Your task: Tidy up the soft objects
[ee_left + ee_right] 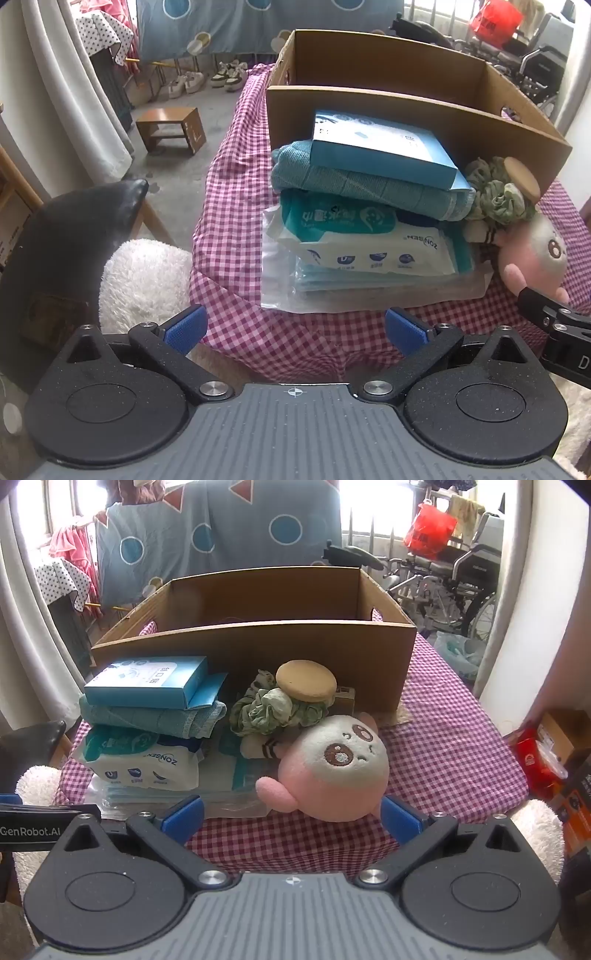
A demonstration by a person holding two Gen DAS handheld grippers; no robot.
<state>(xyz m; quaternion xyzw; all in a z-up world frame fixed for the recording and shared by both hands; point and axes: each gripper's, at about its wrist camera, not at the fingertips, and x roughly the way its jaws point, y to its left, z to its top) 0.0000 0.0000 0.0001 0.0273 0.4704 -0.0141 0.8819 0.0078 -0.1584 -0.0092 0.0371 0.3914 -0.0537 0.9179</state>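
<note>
- Right claw [291, 814], jaws wide and holding nothing, sits at the table's [443, 746] near edge; pink plush [332, 771] lies just ahead, nearer it.
- Left claw [295, 330], equally wide and unladen, faces the wipes pack [365, 240].

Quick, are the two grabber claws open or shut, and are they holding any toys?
Left gripper: open, holding nothing.
Right gripper: open, holding nothing; the pink plush toy lies just ahead of it.
</note>
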